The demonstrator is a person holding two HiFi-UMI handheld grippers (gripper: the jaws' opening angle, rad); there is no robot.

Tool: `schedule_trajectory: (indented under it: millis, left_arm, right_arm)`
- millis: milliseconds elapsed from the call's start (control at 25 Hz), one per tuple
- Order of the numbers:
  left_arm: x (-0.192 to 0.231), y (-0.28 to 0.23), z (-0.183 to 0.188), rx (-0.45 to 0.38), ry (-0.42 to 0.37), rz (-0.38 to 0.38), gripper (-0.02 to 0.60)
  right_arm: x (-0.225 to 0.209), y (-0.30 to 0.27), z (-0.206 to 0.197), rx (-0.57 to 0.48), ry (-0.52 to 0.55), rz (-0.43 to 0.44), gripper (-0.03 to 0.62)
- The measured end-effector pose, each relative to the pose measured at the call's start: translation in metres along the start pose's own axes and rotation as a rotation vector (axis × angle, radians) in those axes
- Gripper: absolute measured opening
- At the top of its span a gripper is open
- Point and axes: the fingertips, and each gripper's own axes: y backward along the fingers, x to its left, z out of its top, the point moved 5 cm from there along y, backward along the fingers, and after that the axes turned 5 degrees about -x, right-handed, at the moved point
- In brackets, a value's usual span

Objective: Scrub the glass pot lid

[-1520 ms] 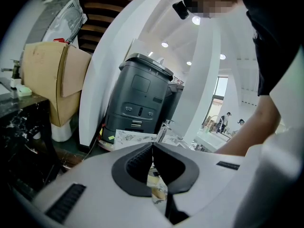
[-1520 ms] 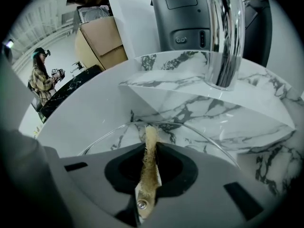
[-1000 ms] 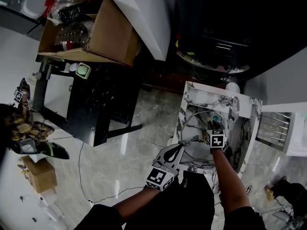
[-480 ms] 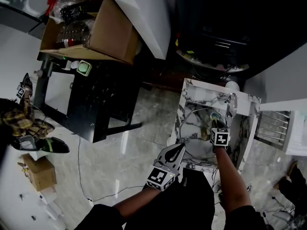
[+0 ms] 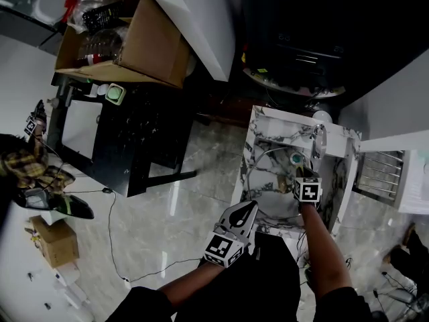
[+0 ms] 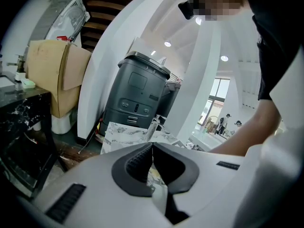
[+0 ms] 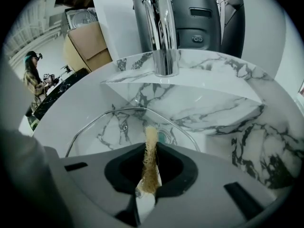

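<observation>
The marble sink carries everything here, with its chrome faucet standing at the far edge. The glass pot lid lies in the basin and fills most of it, its metal rim arcing from the left wall round towards the drain.

The step in hand looks like the scrubbing itself, since the tool is gripped and placed over the glass. I judge the next move calls for pressing down and sweeping strokes over the lid, working out to the rim. With nothing steadying it, the lid may slide or rock in the basin.

The left gripper is held by the sink's near left corner, apart from the lid. Its jaws meet at the tips and nothing sits between them.

The right gripper hangs over the middle of the basin, pointing at the far edge. Its jaws are clamped on a tan fibrous scrubber, seen edge-on as a thin strip. The strip pokes out past the tips towards the glass, but whether it touches the lid cannot be told.
</observation>
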Motion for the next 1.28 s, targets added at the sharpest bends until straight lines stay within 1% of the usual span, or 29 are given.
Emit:
schedule_trajectory:
  millis: [240,520,600,800,1040,1280]
  left_arm:
    - [-0.011,0.003,-0.002,-0.007,-0.006,-0.001,0.017]
    - [-0.019,0.008,-0.005,-0.015,-0.005,-0.009,0.017]
    - [-0.021,0.008,-0.006,-0.012,-0.006,-0.019,0.017]
    - [-0.026,0.007,-0.007,0.002,-0.038,-0.055,0.017]
    - [-0.021,0.009,-0.002,-0.021,-0.027,-0.021,0.017]
    - [-0.027,0.009,0.001,-0.03,-0.031,-0.028,0.017]
  right_arm:
    - [-0.006,0.006,-0.007,0.005,0.0,0.012,0.057]
    - [-0.014,0.016,-0.017,0.036,0.009,-0.006,0.057]
    - [-0.016,0.019,-0.019,0.039,0.005,-0.012,0.057]
    - [-0.02,0.024,-0.022,0.038,0.0,-0.021,0.057]
    - [-0.022,0.03,-0.027,0.075,0.017,-0.028,0.057]
    - [-0.025,0.039,-0.032,0.118,0.033,-0.03,0.057]
